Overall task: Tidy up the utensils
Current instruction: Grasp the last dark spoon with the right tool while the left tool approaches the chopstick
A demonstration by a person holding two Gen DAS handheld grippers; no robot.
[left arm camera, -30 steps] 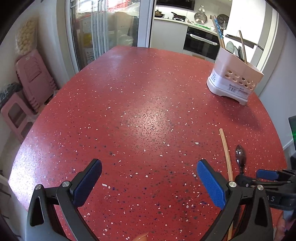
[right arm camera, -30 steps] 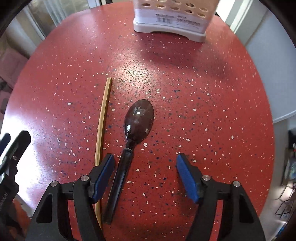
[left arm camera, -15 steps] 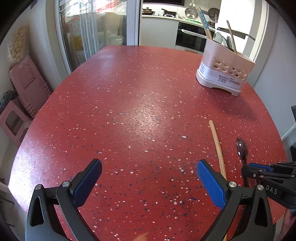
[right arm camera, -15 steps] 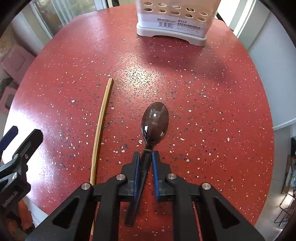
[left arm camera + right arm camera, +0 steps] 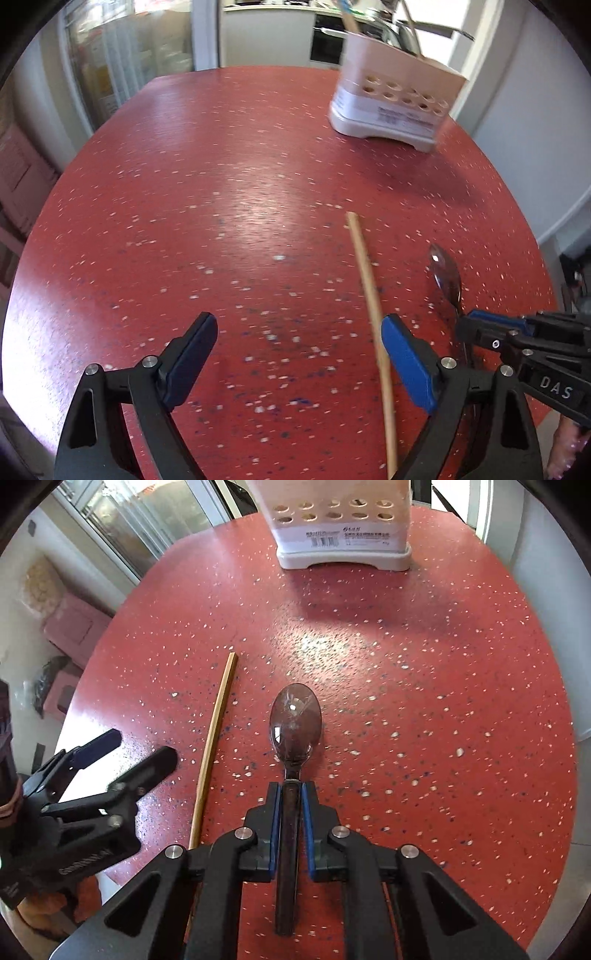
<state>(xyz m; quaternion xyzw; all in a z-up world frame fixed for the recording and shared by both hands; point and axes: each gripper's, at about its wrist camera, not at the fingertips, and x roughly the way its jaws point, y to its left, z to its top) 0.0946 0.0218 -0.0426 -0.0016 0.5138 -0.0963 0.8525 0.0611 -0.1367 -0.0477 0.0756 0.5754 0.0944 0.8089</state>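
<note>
Up close, the right gripper has its blue pads clamped on the dark handle of a shiny metal spoon, bowl pointing away over the speckled red table. The left gripper, jaws spread wide with nothing in them, sits over a thin wooden chopstick; "DAS" is printed on the right gripper's body. Farther back is a white plastic utensil holder with round holes and a barcode sticker, text too small to read.

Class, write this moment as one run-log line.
right gripper: shut on spoon | left gripper: open, chopstick inside | holder: far edge
</note>
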